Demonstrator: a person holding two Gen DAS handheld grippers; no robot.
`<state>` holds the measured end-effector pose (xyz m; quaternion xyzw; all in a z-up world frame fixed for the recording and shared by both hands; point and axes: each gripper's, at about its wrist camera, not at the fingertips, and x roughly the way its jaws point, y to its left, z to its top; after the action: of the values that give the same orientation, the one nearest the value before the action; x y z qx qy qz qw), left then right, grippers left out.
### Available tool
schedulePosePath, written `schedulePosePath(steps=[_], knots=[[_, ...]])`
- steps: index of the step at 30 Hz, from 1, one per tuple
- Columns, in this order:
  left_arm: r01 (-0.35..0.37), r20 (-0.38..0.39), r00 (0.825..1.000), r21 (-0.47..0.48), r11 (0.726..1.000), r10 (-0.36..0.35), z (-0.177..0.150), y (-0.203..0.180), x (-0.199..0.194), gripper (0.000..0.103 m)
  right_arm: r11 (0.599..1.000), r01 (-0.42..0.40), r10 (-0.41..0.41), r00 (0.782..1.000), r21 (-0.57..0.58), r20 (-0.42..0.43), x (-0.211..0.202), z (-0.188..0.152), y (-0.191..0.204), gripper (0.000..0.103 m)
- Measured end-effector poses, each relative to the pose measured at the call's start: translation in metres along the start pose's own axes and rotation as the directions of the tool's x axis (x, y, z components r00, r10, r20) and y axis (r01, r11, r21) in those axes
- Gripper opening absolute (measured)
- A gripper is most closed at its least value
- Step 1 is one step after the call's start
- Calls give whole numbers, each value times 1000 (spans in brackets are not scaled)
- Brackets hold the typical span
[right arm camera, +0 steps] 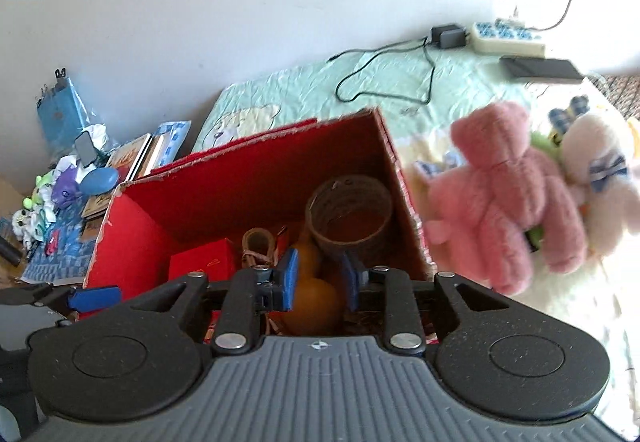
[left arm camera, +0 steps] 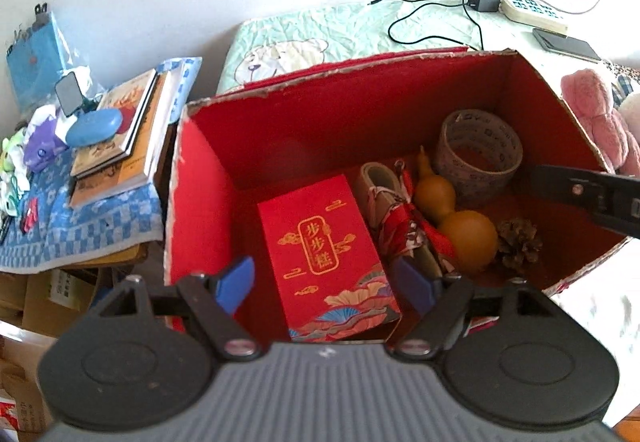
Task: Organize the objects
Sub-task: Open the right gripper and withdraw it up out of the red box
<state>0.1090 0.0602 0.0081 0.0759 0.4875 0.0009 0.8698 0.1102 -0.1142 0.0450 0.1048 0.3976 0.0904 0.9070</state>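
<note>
An open red cardboard carton [left arm camera: 200, 178] stands on the bed. Inside it lie a red gift box [left arm camera: 324, 250] with gold lettering, a small shoe-shaped ornament [left arm camera: 380, 182], a brown gourd [left arm camera: 460, 230], a roll of tape [left arm camera: 478, 154] and a pine cone [left arm camera: 518, 242]. My left gripper [left arm camera: 326, 284] hovers open over the gift box, its blue pads either side and clear of it. My right gripper [right arm camera: 320, 278] hangs above the gourd [right arm camera: 316, 302] with a narrow gap between its pads and nothing held. The tape roll [right arm camera: 348, 214] leans in the carton's corner.
A pink teddy bear [right arm camera: 504, 194] and a white plush toy [right arm camera: 596, 174] lie on the bed right of the carton [right arm camera: 132, 226]. A power strip [right arm camera: 508, 38], charger [right arm camera: 448, 36] and phone [right arm camera: 540, 68] lie at the back. Left, a side table [left arm camera: 80, 234] holds books [left arm camera: 120, 138] and a blue case [left arm camera: 94, 126].
</note>
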Motion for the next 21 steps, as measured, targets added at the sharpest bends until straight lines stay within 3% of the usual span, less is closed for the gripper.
schedulePosePath(steps=[4, 9, 12, 15, 21], knots=[[-15, 15, 1000, 16, 1000, 14, 2, -3, -7, 82, 999, 27, -26, 999, -31, 25, -8, 1, 1, 27], [1, 26, 1000, -24, 1000, -1, 3, -1, -15, 82, 1000, 20, -20, 999, -19, 38, -16, -1, -3, 36], [4, 69, 998, -23, 1000, -3, 1, -5, -21, 90, 999, 33, -30, 998, -43, 54, -17, -4, -2, 37], [19, 85, 996, -46, 999, -15, -2, -7, -24, 90, 998, 41, -37, 997, -46, 74, -19, -8, -4, 38], [-32, 113, 993, -50, 998, 38, -5, -11, -25, 92, 999, 28, -26, 997, -28, 77, -17, -10, -6, 44]])
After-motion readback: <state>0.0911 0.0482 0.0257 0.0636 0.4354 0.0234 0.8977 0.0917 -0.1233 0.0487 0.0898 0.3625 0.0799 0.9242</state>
